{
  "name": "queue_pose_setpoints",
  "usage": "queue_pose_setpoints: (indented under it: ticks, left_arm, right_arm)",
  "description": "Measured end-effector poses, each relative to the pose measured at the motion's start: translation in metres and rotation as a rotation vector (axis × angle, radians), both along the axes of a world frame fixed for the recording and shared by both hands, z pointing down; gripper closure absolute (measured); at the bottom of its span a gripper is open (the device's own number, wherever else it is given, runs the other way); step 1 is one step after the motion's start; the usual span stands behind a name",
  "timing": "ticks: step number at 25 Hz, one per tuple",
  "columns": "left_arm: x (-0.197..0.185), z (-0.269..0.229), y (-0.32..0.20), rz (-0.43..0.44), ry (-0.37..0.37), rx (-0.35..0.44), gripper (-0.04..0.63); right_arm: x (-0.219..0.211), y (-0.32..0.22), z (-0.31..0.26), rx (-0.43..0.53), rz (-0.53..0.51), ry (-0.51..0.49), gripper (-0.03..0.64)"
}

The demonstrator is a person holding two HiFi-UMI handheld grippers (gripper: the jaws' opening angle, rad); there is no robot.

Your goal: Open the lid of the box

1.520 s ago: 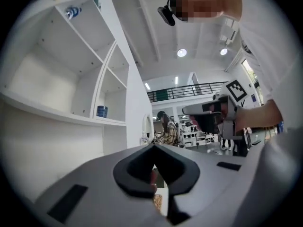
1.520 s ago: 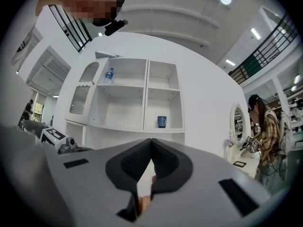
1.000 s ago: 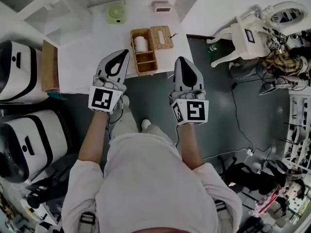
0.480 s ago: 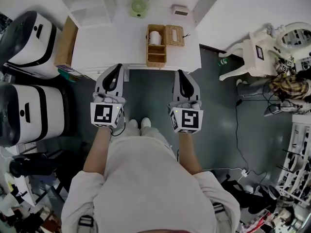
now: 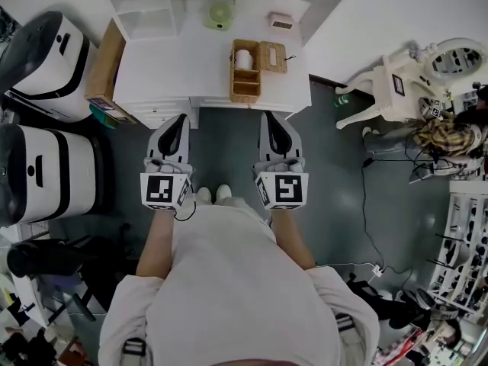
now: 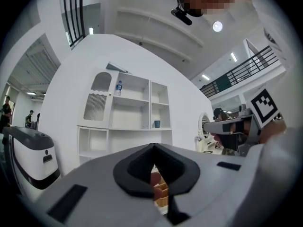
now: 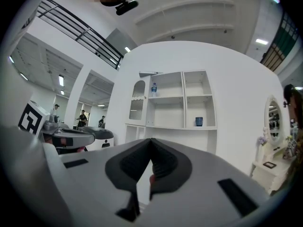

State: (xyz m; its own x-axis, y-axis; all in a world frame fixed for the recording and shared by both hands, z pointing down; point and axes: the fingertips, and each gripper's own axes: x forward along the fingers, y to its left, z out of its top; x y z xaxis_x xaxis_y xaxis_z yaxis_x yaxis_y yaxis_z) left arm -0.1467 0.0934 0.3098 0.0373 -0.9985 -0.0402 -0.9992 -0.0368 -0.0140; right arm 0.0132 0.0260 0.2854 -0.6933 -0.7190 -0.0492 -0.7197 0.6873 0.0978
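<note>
only a sliver of the wicker box (image 6: 160, 195) shows; the left hand-held gripper (image 6: 152, 148) hides the rest.

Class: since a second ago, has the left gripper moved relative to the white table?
Yes. The left gripper drew back toward the person: from over the white table to its front edge.

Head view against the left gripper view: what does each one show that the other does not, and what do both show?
Only the head view shows the white table, the paper roll standing in a compartment of the woven box, and the green object behind it. Only the left gripper view shows a bottle and a blue cup on white shelves. Both show the woven box, the left gripper with its jaws together, and the right gripper.
</note>
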Motion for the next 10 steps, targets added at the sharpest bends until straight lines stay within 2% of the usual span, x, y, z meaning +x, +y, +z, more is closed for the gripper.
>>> queue_pose_setpoints:
  ticks: [10]
  left_arm:
    - [0.003,-0.002,0.003,0.016,0.046,0.021,0.603]
  right_arm:
    - [0.012,0.007,-0.011,0.03,0.038,-0.003,0.624]
